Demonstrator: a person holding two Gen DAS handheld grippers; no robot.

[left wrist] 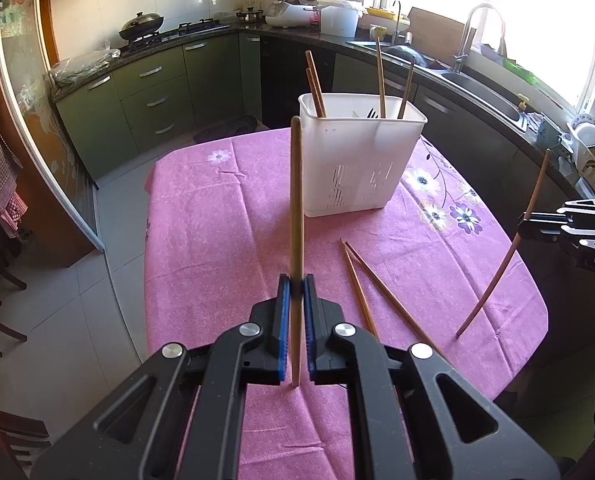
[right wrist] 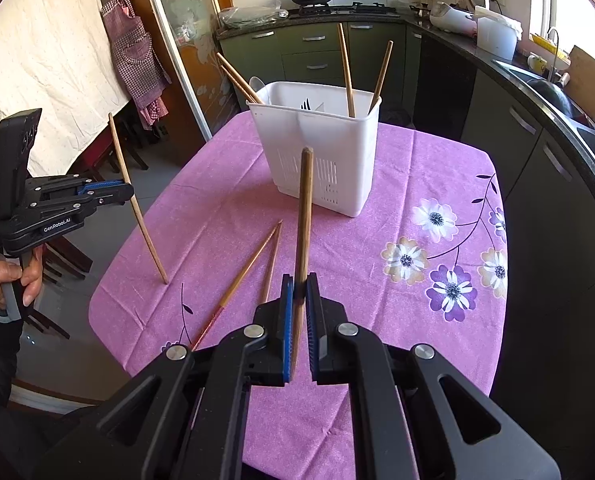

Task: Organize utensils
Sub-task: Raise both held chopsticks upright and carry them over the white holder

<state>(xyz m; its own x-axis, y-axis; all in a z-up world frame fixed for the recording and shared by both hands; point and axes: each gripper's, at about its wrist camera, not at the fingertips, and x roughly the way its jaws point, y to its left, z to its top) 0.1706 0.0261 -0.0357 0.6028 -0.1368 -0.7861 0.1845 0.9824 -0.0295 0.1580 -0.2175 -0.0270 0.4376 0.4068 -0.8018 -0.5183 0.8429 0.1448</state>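
My left gripper (left wrist: pixel 296 283) is shut on a wooden chopstick (left wrist: pixel 296 200) held upright above the pink tablecloth; it also shows in the right wrist view (right wrist: pixel 127 192) at the left. My right gripper (right wrist: pixel 299 283) is shut on another upright chopstick (right wrist: pixel 303 216); it shows in the left wrist view (left wrist: pixel 525 226) at the right. A white slotted utensil holder (left wrist: pixel 357 160) (right wrist: pixel 317 148) stands ahead at the table's far side, with several chopsticks and a fork in it. Two loose chopsticks (left wrist: pixel 371 292) (right wrist: pixel 253 268) lie on the cloth between the grippers.
The table (left wrist: pixel 217 220) with floral pink cloth stands in a kitchen. Green cabinets, a stove with a wok (left wrist: pixel 141 24) and a sink (left wrist: pixel 485 92) line the walls. Dark chairs (right wrist: pixel 65 256) stand at the table's left side.
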